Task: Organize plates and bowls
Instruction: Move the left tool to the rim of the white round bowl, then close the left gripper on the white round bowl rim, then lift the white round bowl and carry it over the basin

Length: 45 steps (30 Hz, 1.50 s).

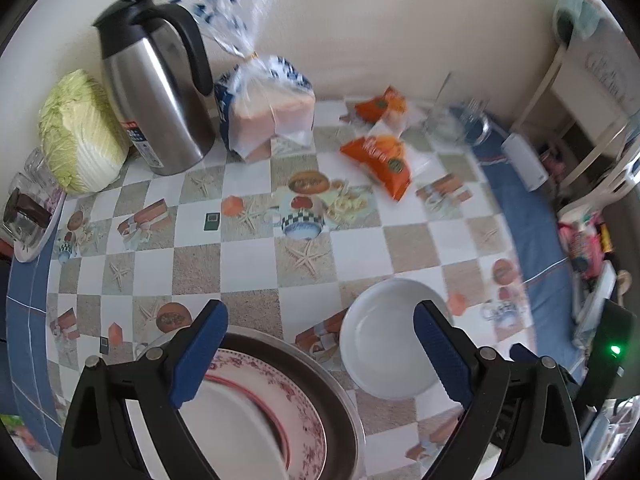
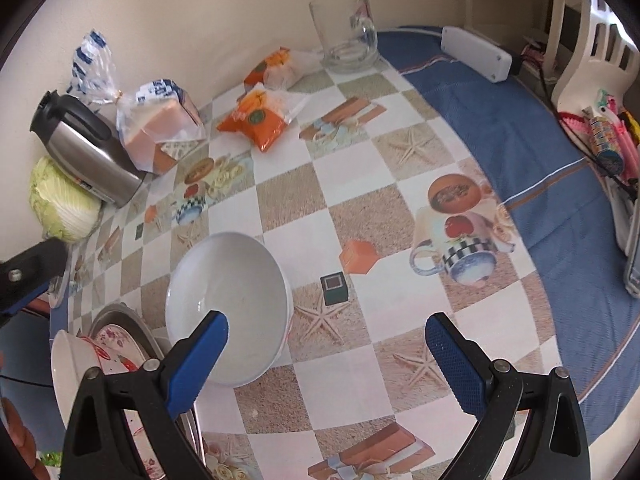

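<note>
1. White bowl (image 2: 228, 308), empty, standing upright on the checked surface (image 2: 360, 184), lower left of centre in the right wrist view; just beside it, a stack at the lower left.
2. Stack: floral plate (image 1: 296, 396) resting in a metal pan (image 1: 340, 392), with another white, red-trimmed dish (image 2: 76, 364) on top, tilted.
3. Right gripper (image 2: 326, 354): jaws spread wide, holding nothing; one blue pad overlaps the bowl's near rim in the picture, contact uncertain.
4. Left gripper (image 1: 320, 348): jaws likewise apart and empty, hanging over the stack, bowl at its right.
5. Step judged in hand: taking the bowl to join the stack. Best done by pinching the rim squarely, lifting level, and lowering it centred so the tilted dish does not slide.
6. Upper left: steel flask (image 1: 156, 92), cabbage (image 1: 80, 136), bread bag (image 1: 268, 108), well apart.
</note>
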Motion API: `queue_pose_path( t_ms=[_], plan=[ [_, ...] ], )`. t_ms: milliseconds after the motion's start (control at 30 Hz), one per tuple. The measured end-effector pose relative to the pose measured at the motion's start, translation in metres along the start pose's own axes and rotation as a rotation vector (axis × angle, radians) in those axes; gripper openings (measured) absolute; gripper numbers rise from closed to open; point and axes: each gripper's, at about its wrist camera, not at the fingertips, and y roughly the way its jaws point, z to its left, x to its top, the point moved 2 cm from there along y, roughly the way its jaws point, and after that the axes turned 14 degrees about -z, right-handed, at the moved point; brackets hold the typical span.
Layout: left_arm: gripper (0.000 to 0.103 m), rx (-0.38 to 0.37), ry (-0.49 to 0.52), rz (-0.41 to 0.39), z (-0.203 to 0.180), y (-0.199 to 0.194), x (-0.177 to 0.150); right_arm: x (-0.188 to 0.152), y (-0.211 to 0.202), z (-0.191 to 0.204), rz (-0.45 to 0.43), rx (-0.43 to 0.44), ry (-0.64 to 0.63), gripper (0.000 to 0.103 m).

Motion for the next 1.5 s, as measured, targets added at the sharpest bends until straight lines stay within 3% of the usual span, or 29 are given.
queue_pose_path(
  t_ms=[100, 233, 333, 433, 700, 767, 900, 1033, 1233, 1500],
  plan=[
    [0.092, 0.005, -0.008, 0.042, -0.006, 0.017, -0.003, -0.002, 0.006, 0.000, 0.008, -0.008, -0.004, 0.100],
    [0.075, 0.034, 0.046, 0.089, -0.022, 0.040, -0.011, -0.005, 0.012, 0.004, 0.017, -0.005, -0.020, 0.092],
    [0.072, 0.042, 0.072, 0.110, -0.031, 0.052, -0.017, -0.006, 0.016, 0.005, 0.023, -0.001, -0.021, 0.087],
    [0.060, 0.046, 0.086, 0.143, -0.035, 0.065, -0.025, -0.007, 0.021, 0.008, 0.035, 0.009, -0.022, 0.078],
    [0.053, 0.022, 0.037, 0.197, -0.032, 0.088, -0.043, -0.010, 0.028, 0.016, 0.046, 0.027, -0.033, 0.071],
    [0.046, 0.017, 0.026, 0.211, -0.030, 0.092, -0.047, -0.011, 0.030, 0.019, 0.052, 0.032, -0.037, 0.065],
    [0.041, 0.005, 0.010, 0.220, -0.028, 0.096, -0.052, -0.014, 0.035, 0.021, 0.066, 0.034, -0.044, 0.060],
    [0.026, -0.005, 0.008, 0.231, -0.028, 0.101, -0.057, -0.017, 0.039, 0.021, 0.075, 0.042, -0.040, 0.051],
    [0.024, -0.007, 0.022, 0.219, -0.028, 0.099, -0.057, -0.022, 0.046, 0.024, 0.094, 0.060, -0.044, 0.034],
    [0.018, -0.044, 0.026, 0.198, -0.031, 0.094, -0.059, -0.025, 0.050, 0.024, 0.106, 0.069, -0.030, 0.022]
  ],
)
